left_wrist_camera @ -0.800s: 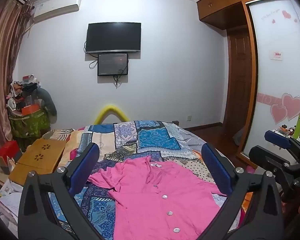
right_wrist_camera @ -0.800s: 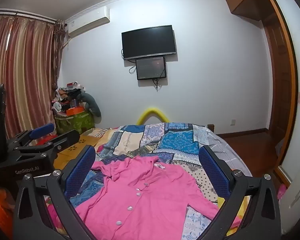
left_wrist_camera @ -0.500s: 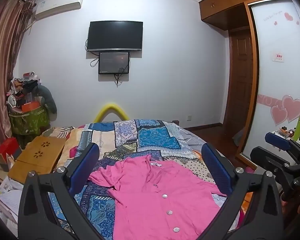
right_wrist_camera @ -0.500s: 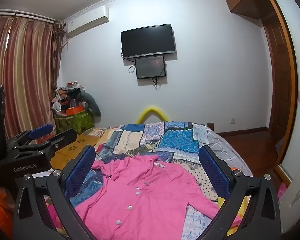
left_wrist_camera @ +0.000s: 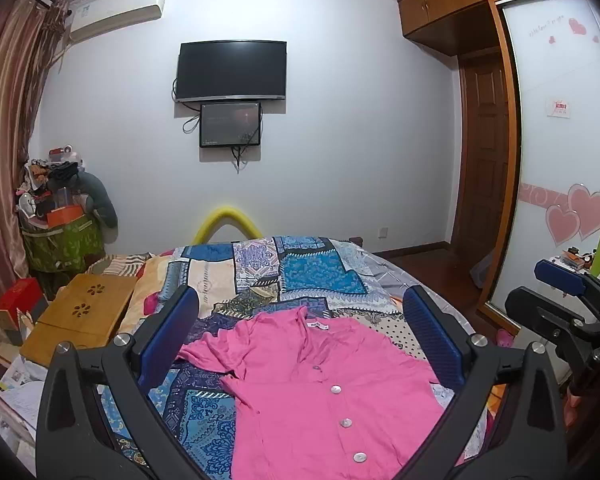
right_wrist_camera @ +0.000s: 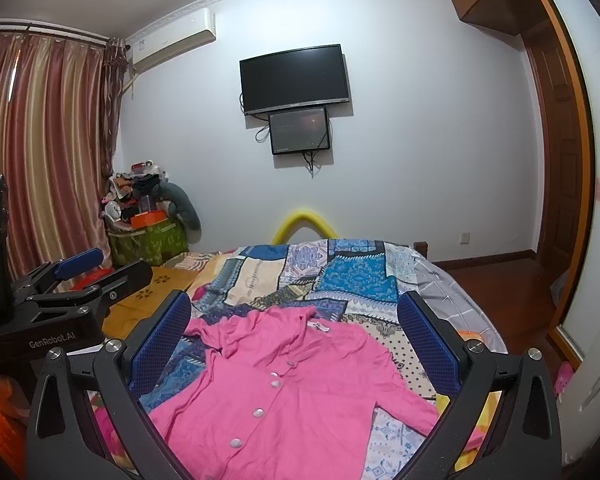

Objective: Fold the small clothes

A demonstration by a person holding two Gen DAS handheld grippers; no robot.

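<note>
A pink buttoned shirt (left_wrist_camera: 320,388) (right_wrist_camera: 284,392) lies spread face up on the patchwork bedspread (left_wrist_camera: 300,272) (right_wrist_camera: 340,272), collar toward the far wall, sleeves out to both sides. My left gripper (left_wrist_camera: 300,336) hovers above the shirt's near part, open wide, nothing between its blue pads. My right gripper (right_wrist_camera: 296,332) hovers likewise, open and empty. The right gripper's body shows at the right edge of the left wrist view; the left gripper's body shows at the left edge of the right wrist view.
A low wooden table (left_wrist_camera: 80,316) stands left of the bed, with papers and a red box (left_wrist_camera: 18,300) near it. A cluttered green bag (left_wrist_camera: 64,240) sits in the corner. A wardrobe with a sliding door (left_wrist_camera: 560,160) lines the right side.
Both grippers have tipped very slightly, so the shirt and bed sit a little lower in each view. Jaws stay wide; the shirt has not moved.
</note>
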